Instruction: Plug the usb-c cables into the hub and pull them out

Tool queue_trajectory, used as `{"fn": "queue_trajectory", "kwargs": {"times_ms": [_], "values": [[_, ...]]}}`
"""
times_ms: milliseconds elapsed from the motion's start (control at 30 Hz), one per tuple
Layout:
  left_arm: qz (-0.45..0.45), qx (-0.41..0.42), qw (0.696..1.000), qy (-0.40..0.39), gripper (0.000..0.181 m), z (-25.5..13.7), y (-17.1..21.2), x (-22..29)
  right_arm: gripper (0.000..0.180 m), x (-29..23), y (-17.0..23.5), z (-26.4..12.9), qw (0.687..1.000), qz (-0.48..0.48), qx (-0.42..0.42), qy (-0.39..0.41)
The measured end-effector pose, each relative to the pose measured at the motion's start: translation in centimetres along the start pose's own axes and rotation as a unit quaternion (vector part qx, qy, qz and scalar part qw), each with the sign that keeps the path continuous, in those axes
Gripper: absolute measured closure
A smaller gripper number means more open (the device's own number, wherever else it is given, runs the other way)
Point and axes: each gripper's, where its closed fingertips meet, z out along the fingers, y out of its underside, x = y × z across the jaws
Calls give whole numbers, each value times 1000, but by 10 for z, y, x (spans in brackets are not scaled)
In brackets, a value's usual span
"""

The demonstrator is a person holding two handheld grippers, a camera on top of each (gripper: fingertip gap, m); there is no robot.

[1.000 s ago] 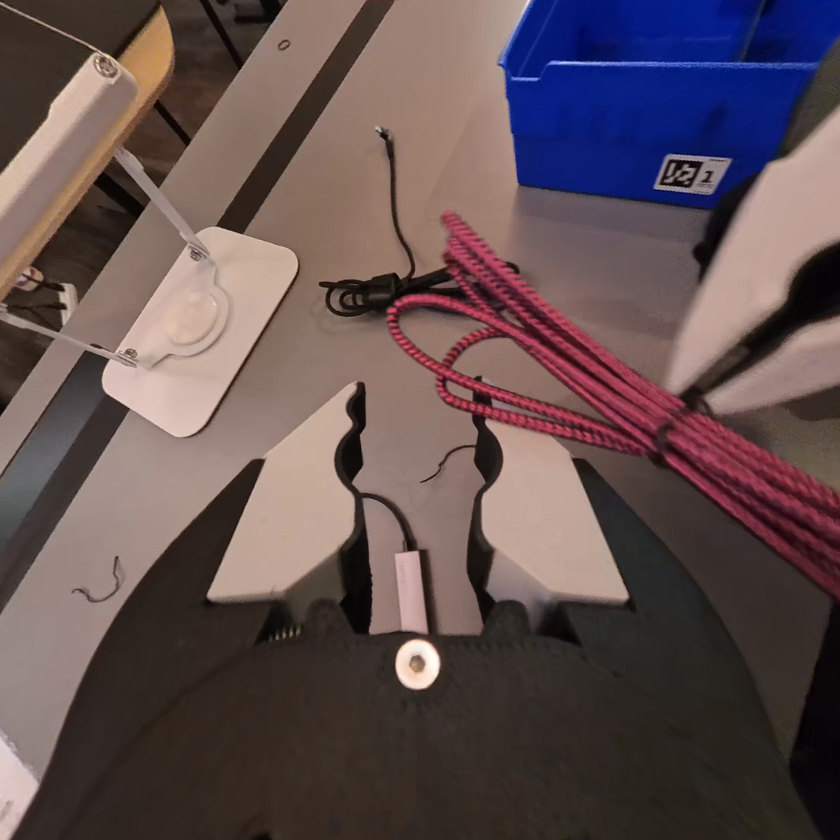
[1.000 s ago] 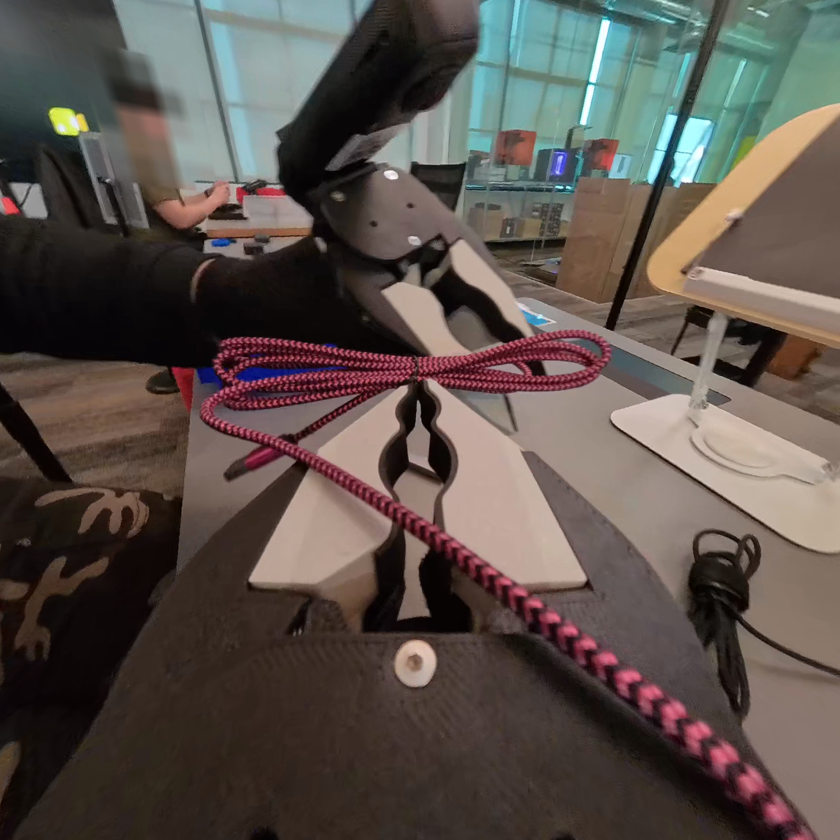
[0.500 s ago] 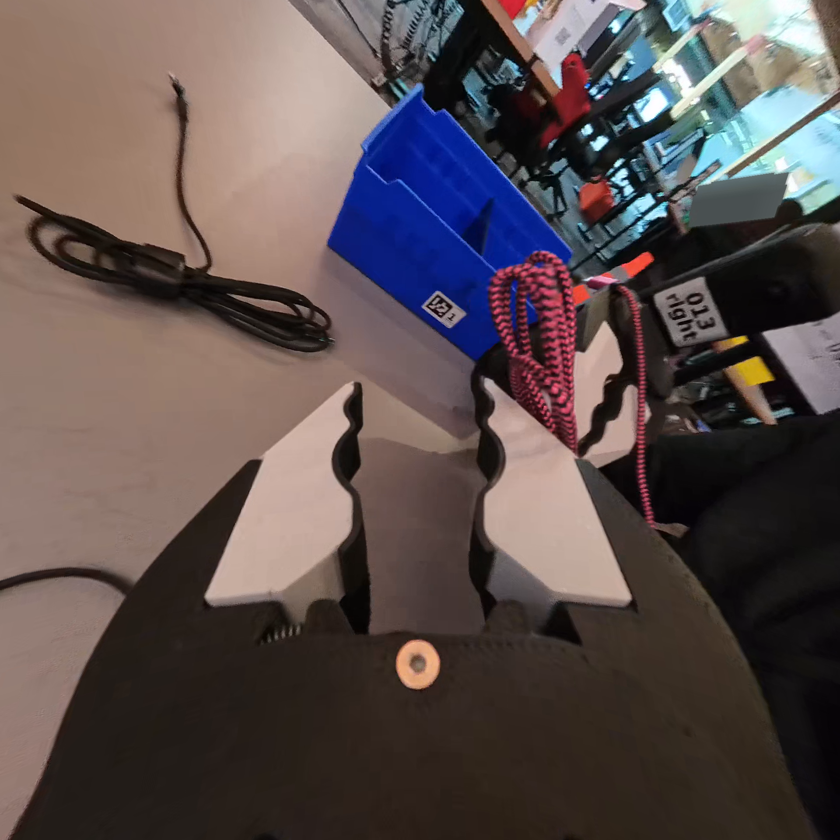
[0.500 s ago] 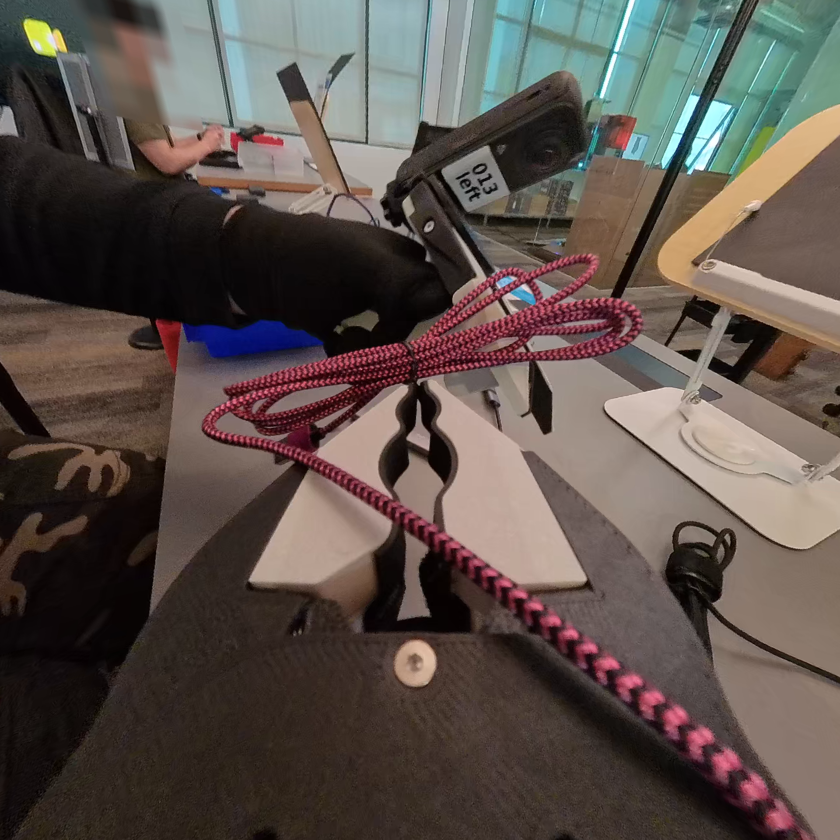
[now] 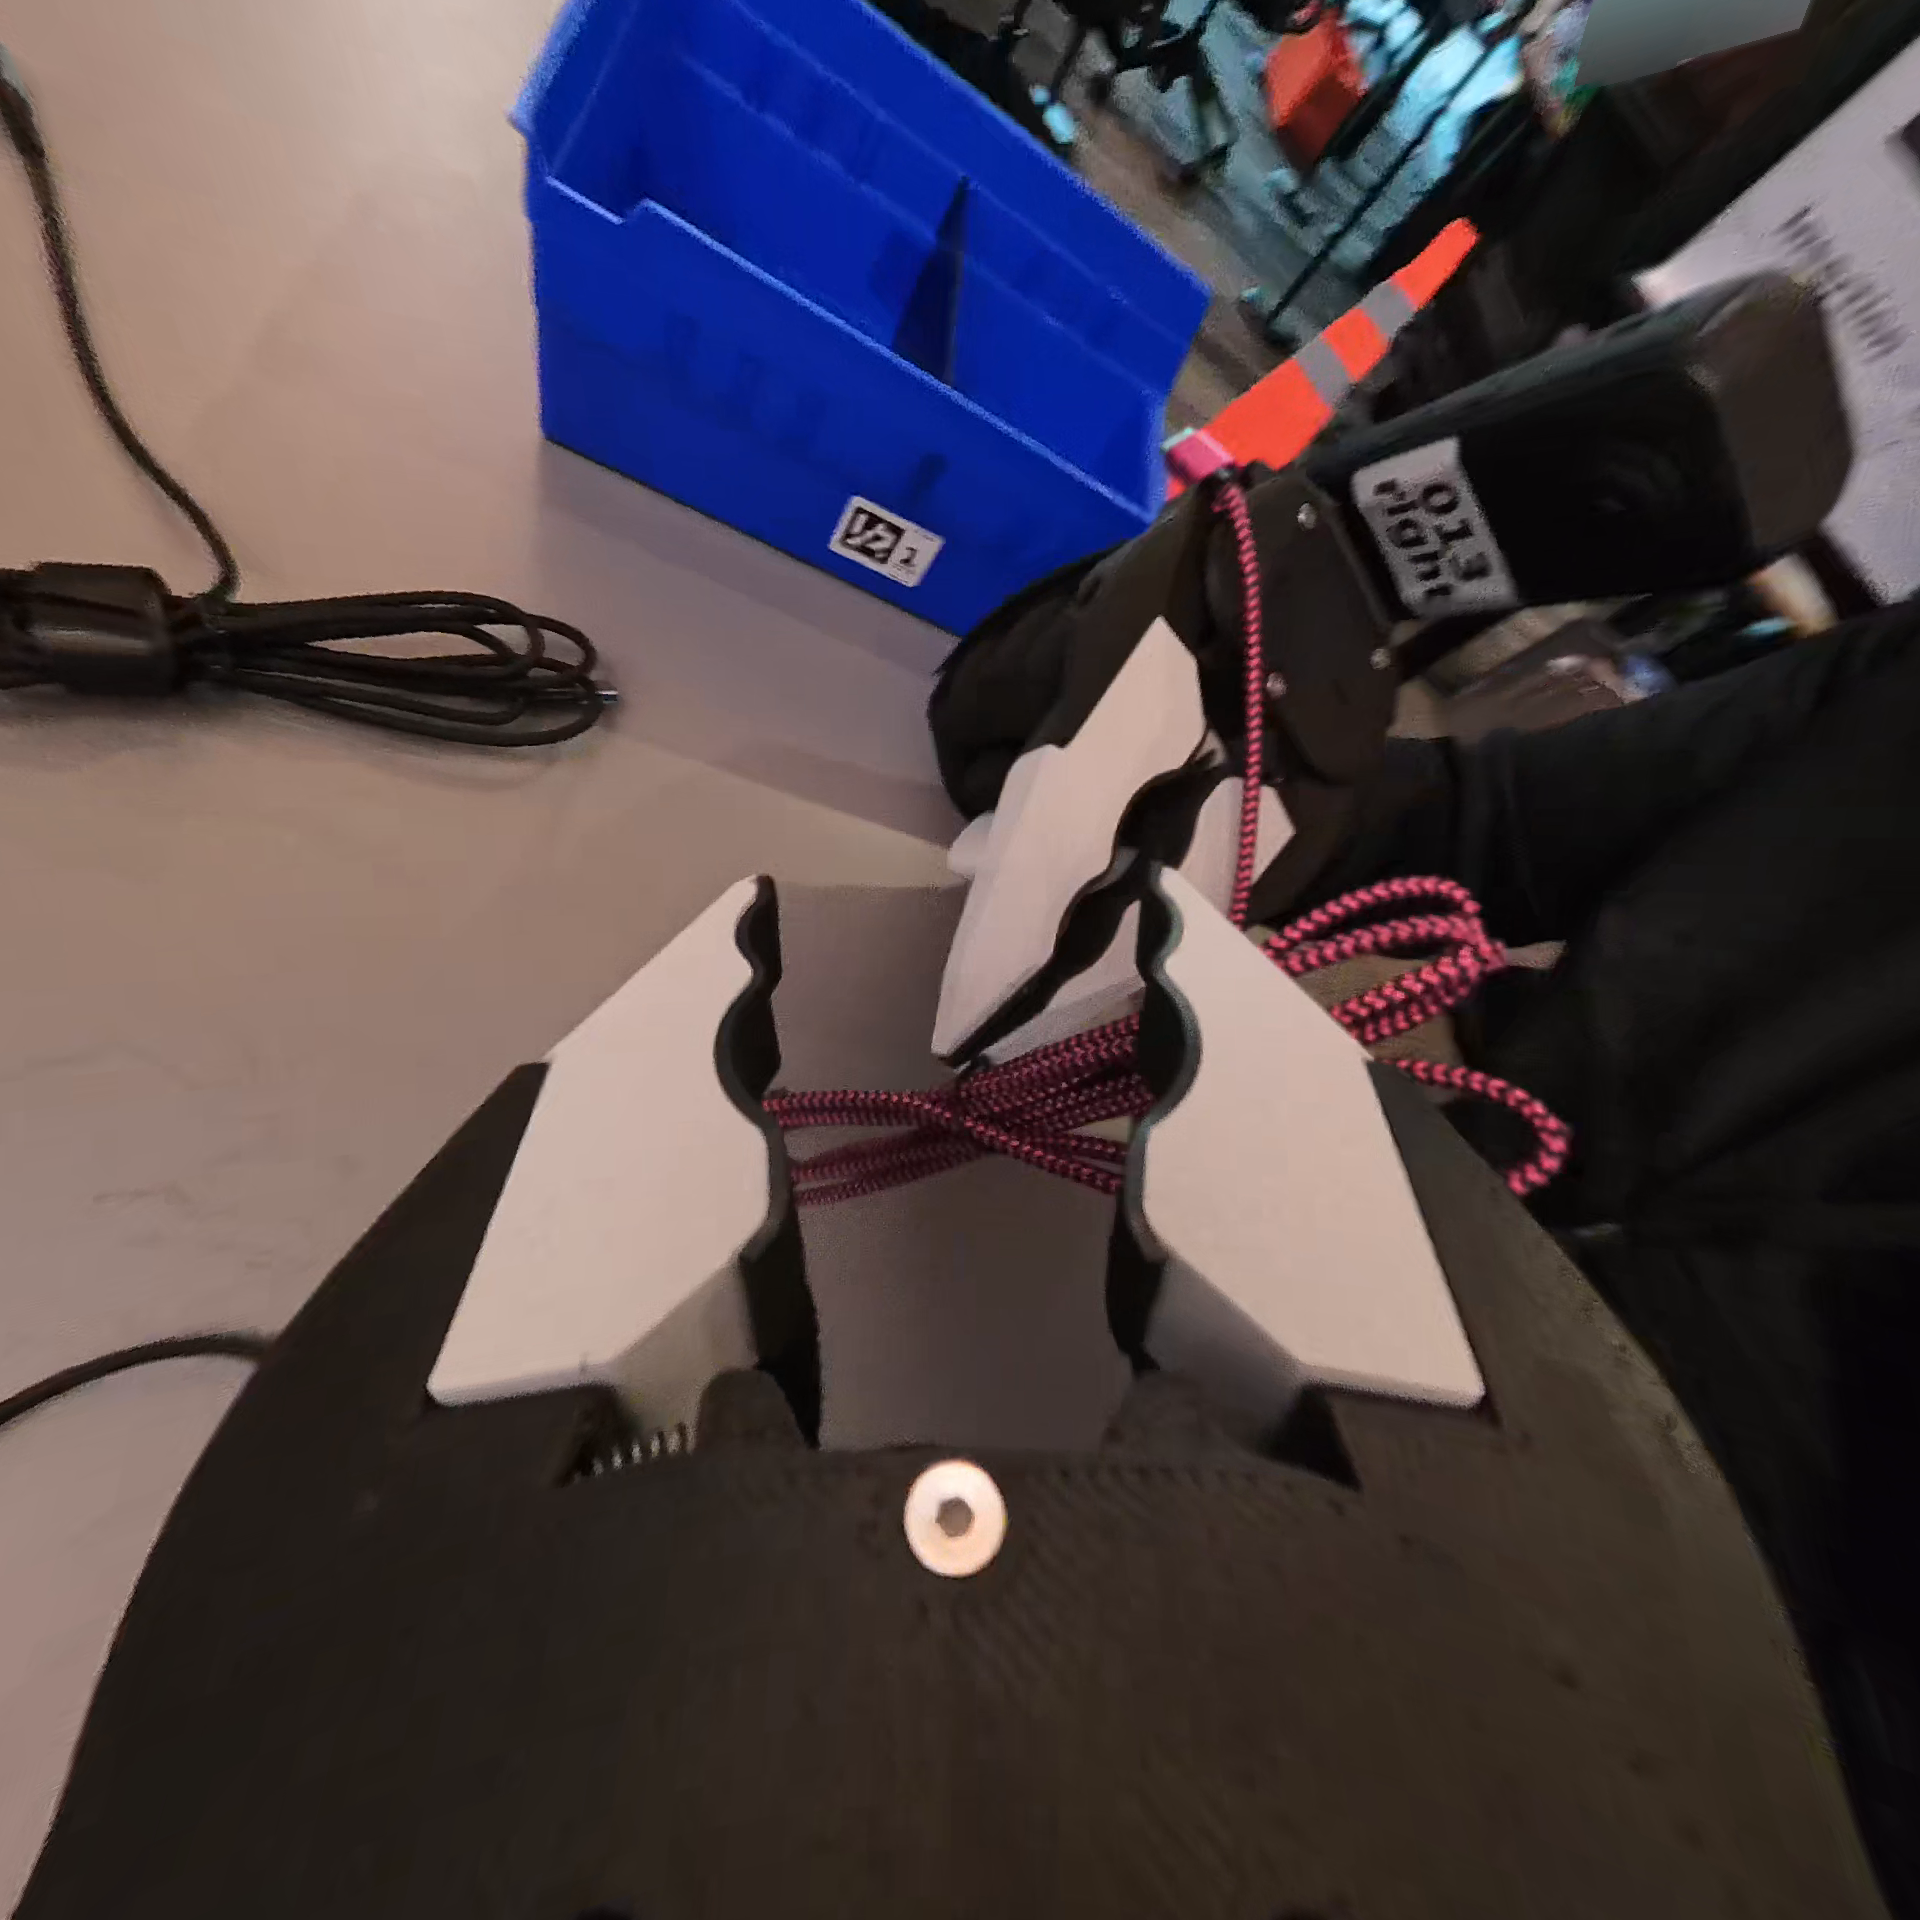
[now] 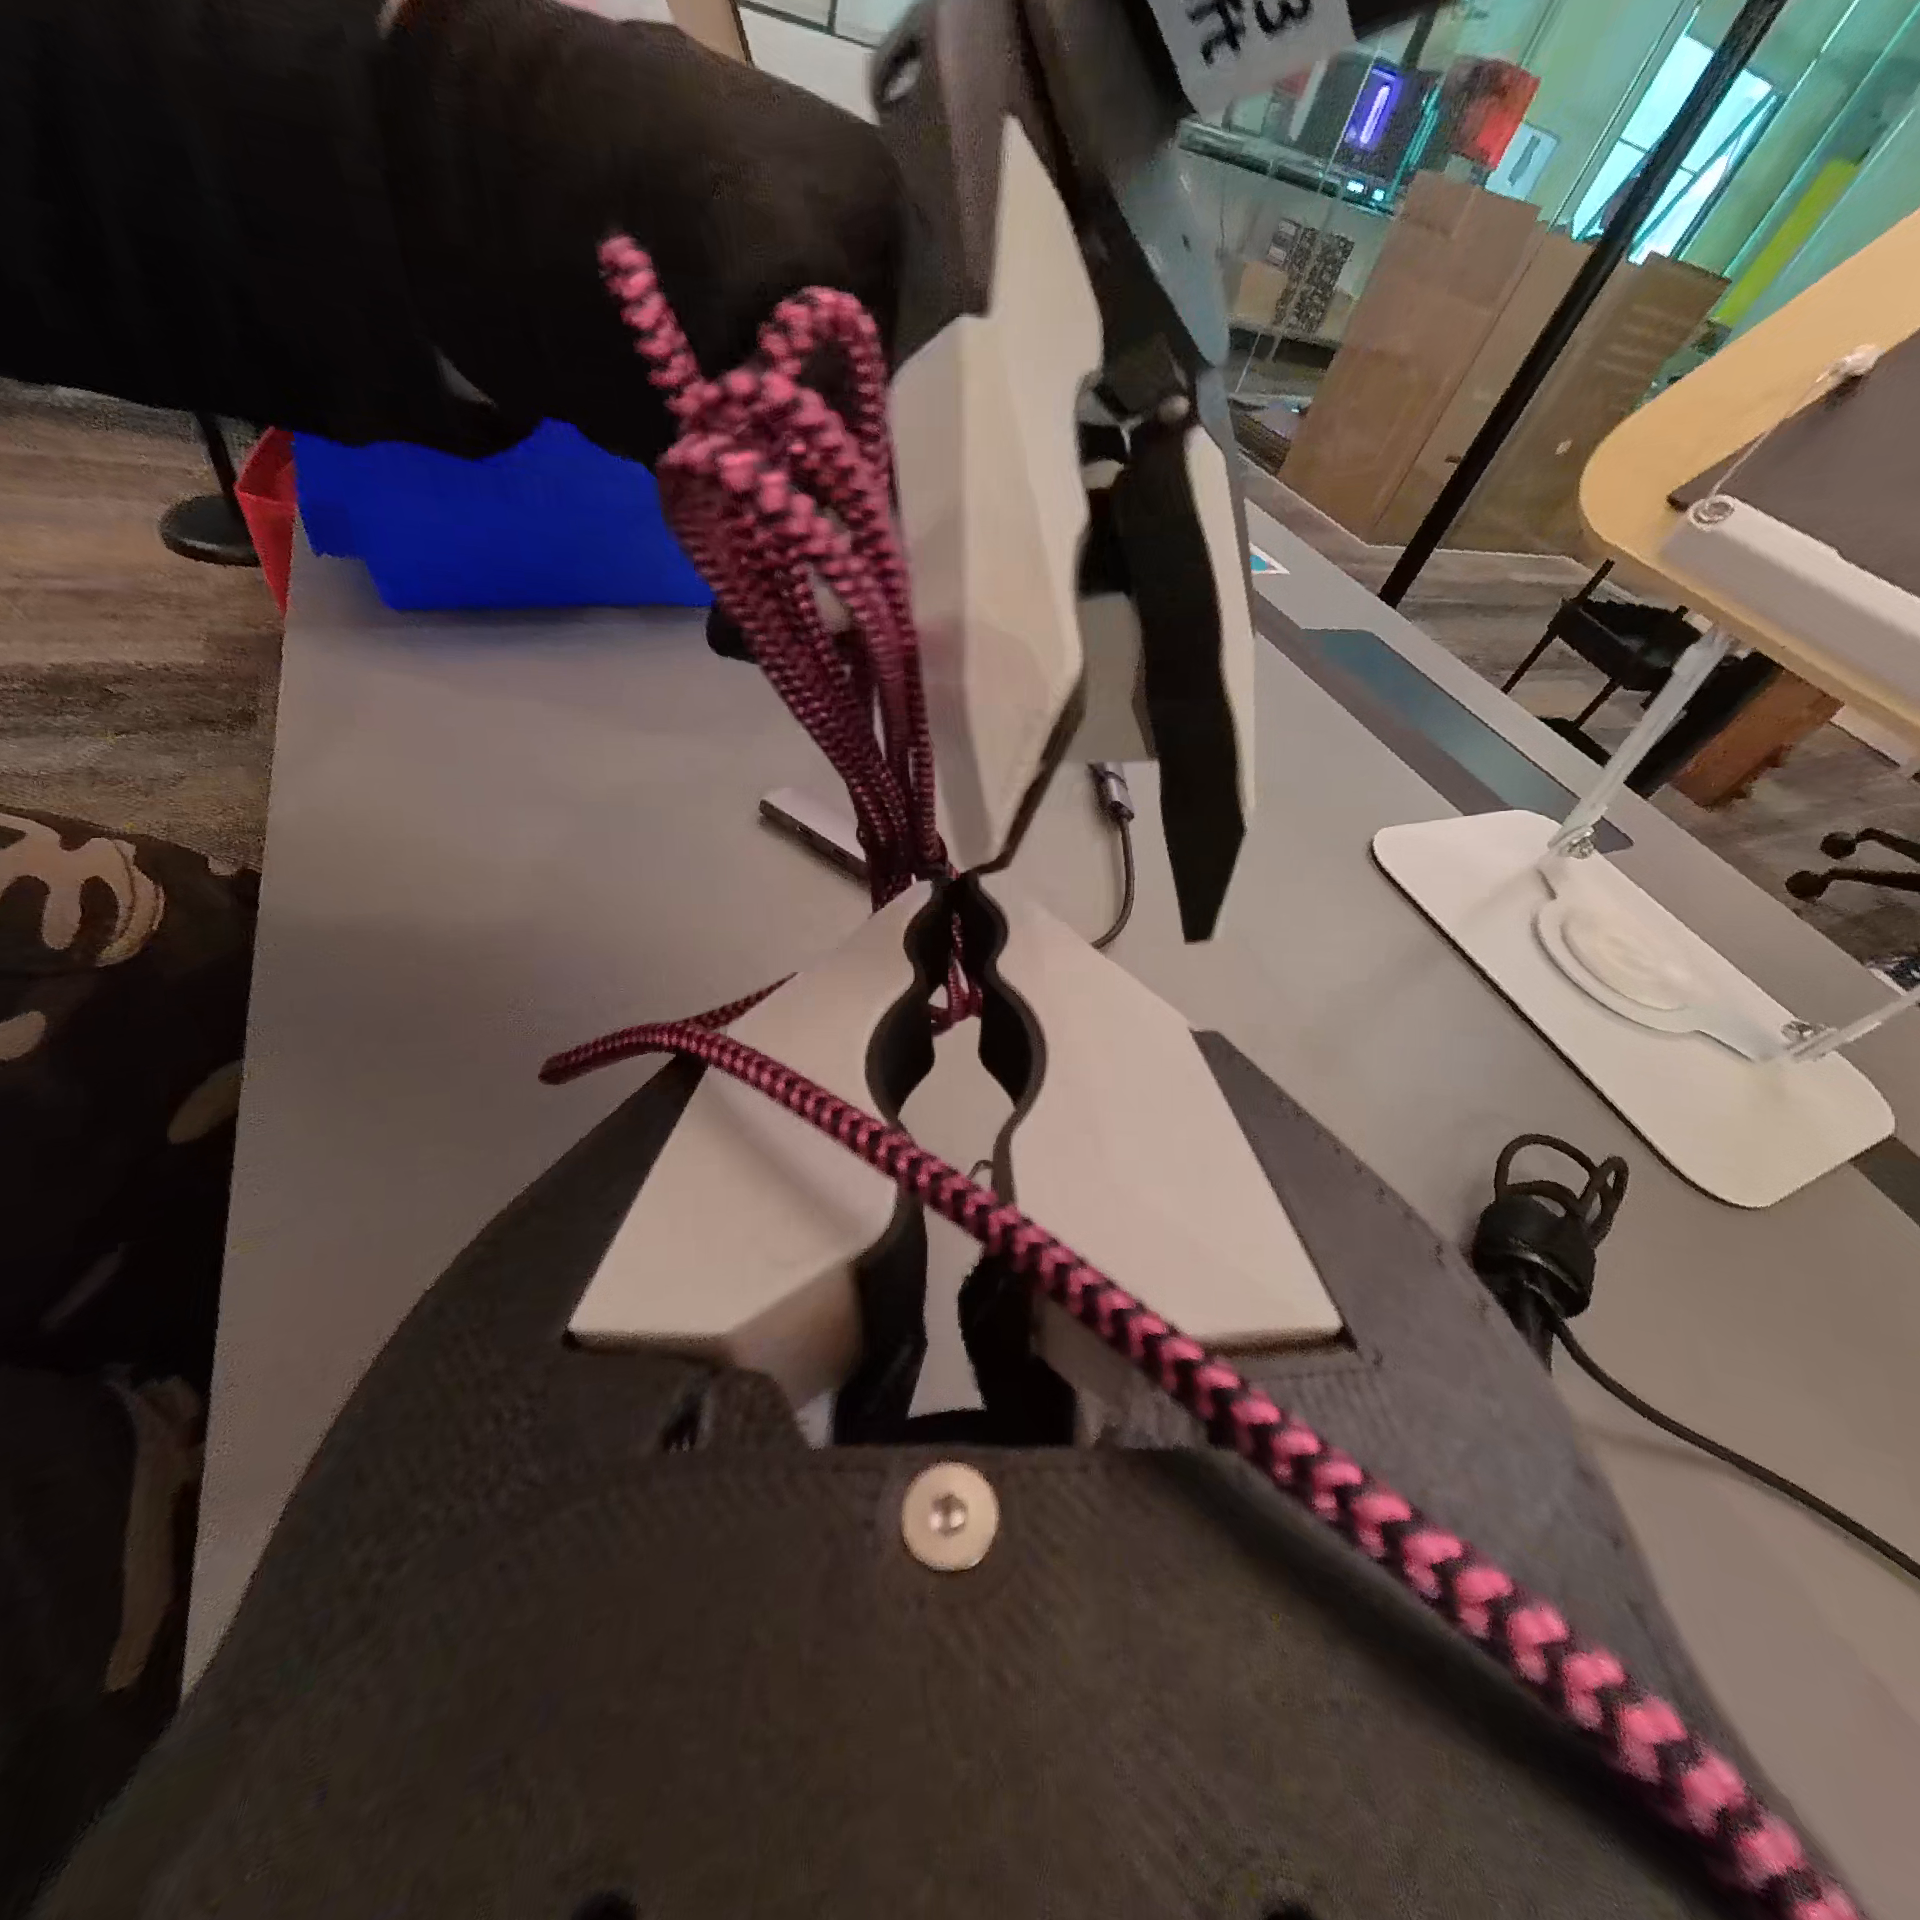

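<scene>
A pink-and-black braided usb-c cable (image 5: 966, 1112), coiled and tied in a bundle, is in the air. My right gripper (image 6: 956, 906) is shut on the bundle at its tie. The loops stand up above it (image 6: 810, 540) and one loose strand trails back over its body. My left gripper (image 5: 951, 899) is open, and the bundle's strands cross the gap between its jaws. The right gripper's tips (image 5: 1039, 997) sit just beyond. The cable's pink plug (image 5: 1195, 454) shows by the right gripper's body. The grey hub (image 6: 795, 819) lies on the table, partly hidden behind the cable.
A blue bin (image 5: 831, 343) stands at the table's far edge. A coiled black cable (image 5: 312, 655) lies on the grey table, also in the right wrist view (image 6: 1538, 1236). A white lamp base (image 6: 1621, 987) stands to the right. Gloved hands in black sleeves hold both grippers. My left and right fingertips are right by each other.
My left gripper has swung off the table and hub toward the right gripper, and its open jaws now straddle the pink bundle. The right gripper stays shut on the bundle, whose loops now point upward.
</scene>
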Motion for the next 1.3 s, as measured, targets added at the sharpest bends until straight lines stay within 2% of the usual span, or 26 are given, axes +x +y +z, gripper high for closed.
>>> {"fn": "queue_trajectory", "kwargs": {"times_ms": [67, 133, 333, 467, 567, 633, 700, 867, 967, 1033, 1133, 1200, 1300], "values": [[15, -20, 999, -25, 114, 4, 8, 0, 180, 2, 4, 2, 1000, 1, -10, 8], [23, -43, 997, -53, 102, 9, 18, -4, 180, 6, 5, 3, 1000, 9, -12, 21], [38, 5, 994, -103, 97, 7, 15, -7, 180, 22, 5, -3, 996, 56, 18, 69], [-2, 57, 994, -93, 95, 3, 10, -6, 180, 25, 3, -4, 993, 51, 29, 100], [25, 89, 983, -160, 89, -10, 4, -13, 180, 32, 3, -8, 990, 29, 25, 137], [6, 112, 981, -160, 90, -16, 1, -7, 180, 39, -1, -15, 987, 26, 33, 157], [-9, 99, 982, -160, 89, -12, 10, -6, 180, 44, -3, -19, 984, 7, 30, 176], [-56, 75, 995, -21, 100, 10, 24, 17, 180, 39, -20, -21, 983, 5, 66, 171], [-44, 61, 996, 56, 133, 21, 31, 35, 180, 36, -29, -26, 983, 20, 93, 154], [-25, 46, 997, 65, 162, 28, 36, 39, 180, 32, -35, -30, 984, 27, 112, 136], [14, 29, 999, 20, 168, 29, 38, 26, 180, 24, -45, -35, 987, 33, 126, 99], [65, 14, 997, -42, 169, 24, 36, 10, 180, 21, -48, -38, 988, 31, 126, 80], [160, -11, 978, -136, 169, 14, 29, -9, 180, 17, -51, -40, 991, 30, 121, 51]]}}
